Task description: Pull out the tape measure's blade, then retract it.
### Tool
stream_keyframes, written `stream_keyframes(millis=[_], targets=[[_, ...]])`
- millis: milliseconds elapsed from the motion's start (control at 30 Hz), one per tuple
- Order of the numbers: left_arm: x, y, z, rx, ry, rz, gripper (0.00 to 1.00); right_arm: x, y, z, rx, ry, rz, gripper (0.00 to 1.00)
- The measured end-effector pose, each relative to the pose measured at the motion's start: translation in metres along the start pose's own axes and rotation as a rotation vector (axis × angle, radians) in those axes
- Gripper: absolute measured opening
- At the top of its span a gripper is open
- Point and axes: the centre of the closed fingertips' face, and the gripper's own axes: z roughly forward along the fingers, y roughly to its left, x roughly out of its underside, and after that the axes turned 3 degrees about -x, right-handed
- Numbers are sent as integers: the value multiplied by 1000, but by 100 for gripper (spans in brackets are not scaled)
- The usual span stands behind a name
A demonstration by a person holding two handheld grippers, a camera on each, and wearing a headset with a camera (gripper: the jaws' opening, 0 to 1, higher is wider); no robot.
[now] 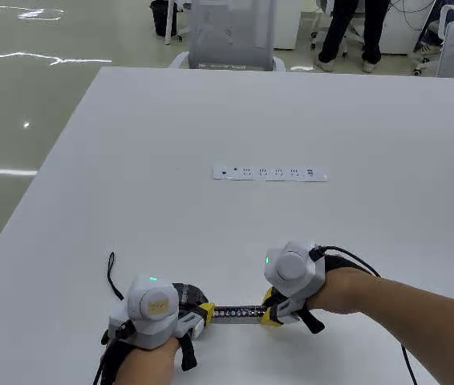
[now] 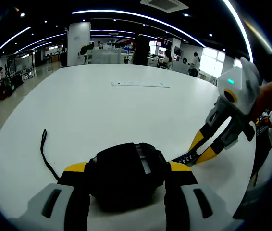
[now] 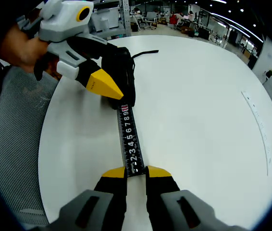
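Observation:
The black tape measure case [image 2: 126, 175] sits on the white table between the yellow-tipped fingers of my left gripper [image 2: 129, 168], which is shut on it. In the head view the case [image 1: 188, 295] lies at the near edge with the left gripper [image 1: 201, 311] around it. A short length of numbered blade [image 3: 129, 139] runs out of the case [image 3: 121, 77] to my right gripper [image 3: 136, 171], which is shut on the blade's end. The blade [image 1: 237, 313] spans the small gap between both grippers, and the right gripper [image 1: 270, 311] stands to its right.
A white power strip [image 1: 269, 172] lies flat at the table's middle. The case's black wrist cord [image 1: 111, 277] trails off to the left. Beyond the far edge stands a grey chair [image 1: 231, 36], and a person [image 1: 354, 32] stands behind it. The table [image 1: 291, 112] is wide.

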Motion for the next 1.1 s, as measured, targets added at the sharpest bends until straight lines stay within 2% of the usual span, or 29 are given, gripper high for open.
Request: stream_keyframes(millis=[1100], targets=[[0,-1,0,5,-1,-6,59,-15,3,7,-3,-27,-12,14]])
